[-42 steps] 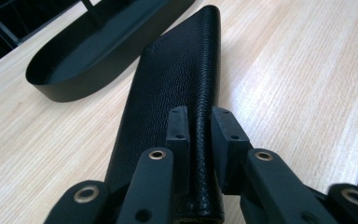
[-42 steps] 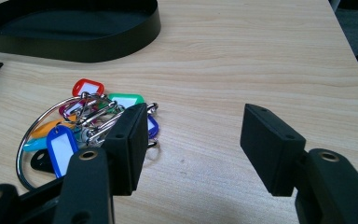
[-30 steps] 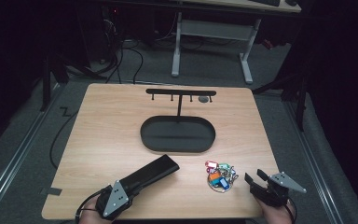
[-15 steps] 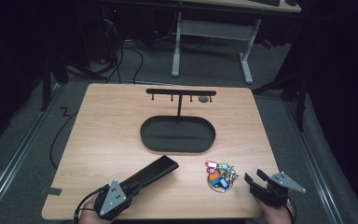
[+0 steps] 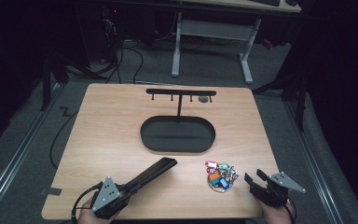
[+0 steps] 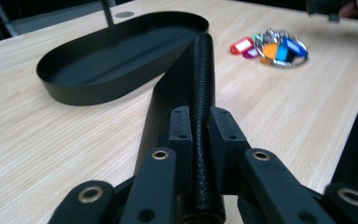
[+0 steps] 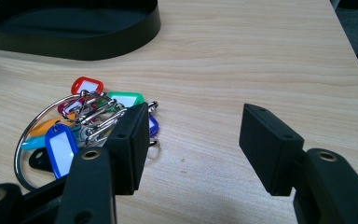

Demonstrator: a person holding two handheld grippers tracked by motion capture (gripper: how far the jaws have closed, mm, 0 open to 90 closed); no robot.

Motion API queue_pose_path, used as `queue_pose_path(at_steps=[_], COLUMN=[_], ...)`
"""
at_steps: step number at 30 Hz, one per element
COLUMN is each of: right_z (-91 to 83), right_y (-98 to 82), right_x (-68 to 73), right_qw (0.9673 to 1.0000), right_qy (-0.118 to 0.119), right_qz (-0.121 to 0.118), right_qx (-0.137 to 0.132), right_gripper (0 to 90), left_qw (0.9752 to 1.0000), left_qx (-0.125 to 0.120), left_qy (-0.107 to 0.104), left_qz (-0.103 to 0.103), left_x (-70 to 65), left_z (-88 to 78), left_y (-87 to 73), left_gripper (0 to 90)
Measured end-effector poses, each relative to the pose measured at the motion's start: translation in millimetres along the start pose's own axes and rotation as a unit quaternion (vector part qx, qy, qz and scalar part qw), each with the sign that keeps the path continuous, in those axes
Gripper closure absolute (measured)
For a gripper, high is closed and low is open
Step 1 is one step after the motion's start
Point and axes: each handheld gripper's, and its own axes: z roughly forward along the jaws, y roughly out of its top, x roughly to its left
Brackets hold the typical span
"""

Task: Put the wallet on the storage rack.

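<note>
- black case [image 5: 150, 172]: long, slim, flat-sided item with a textured, stitched-looking edge along its top in the left gripper view [image 6: 201, 88]. i read it as a leather-like case or sleeve; i cannot tell what it is beyond that.
- orientation: its long axis runs diagonally across the table [image 5: 112, 130], from the near-left corner up and to the right. the free end points toward the black oval tray [image 5: 177, 135] and stops short of it.
- location: near edge of the table, left of centre, lying low on the wood.
- left gripper [image 5: 121, 193]: i have its jaws pinched narrow on the near end of the case, pads pressed to both sides [image 6: 200, 140].
- right gripper [image 5: 255, 179]: jaws stand apart with nothing between them [image 7: 193, 140], at the near-right corner.
- key ring [image 5: 220, 175]: steel ring with coloured tags in red, green, blue and orange, just left of the right gripper [image 7: 81, 123].
- hook rack [image 5: 181, 92]: black t-shaped stand rising from the tray.
</note>
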Motion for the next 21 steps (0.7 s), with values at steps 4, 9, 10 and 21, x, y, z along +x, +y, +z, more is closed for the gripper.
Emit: queue_pose_path(at_steps=[4, 9, 10, 21], right_z=[0.3, 0.3, 0.3, 1.1], right_y=[-0.2, 0.1, 0.0, -0.4], right_x=[0.0, 0.5, 0.6, 0.2], right_qw=[1.0, 1.0, 1.0, 1.0], right_qy=[0.0, 0.0, 0.0, 0.0], right_qz=[0.0, -0.001, -0.001, -0.002], right_qx=[0.001, 0.0, 0.001, 0.001], right_gripper=[43.3, 43.3, 43.3, 43.3], left_qw=[0.9998, 0.9993, 0.9992, 0.9969], left_qx=[-0.008, -0.016, -0.017, -0.037], left_qy=[0.002, 0.006, 0.006, 0.017], left_qz=[-0.019, -0.033, -0.036, -0.068], left_x=[5.6, 12.6, 14.2, 36.7], left_z=[-2.0, -3.3, -3.6, -5.8], left_y=[-0.2, 0.8, 1.0, -1.6], left_gripper=[80.4, 80.3, 80.2, 78.2])
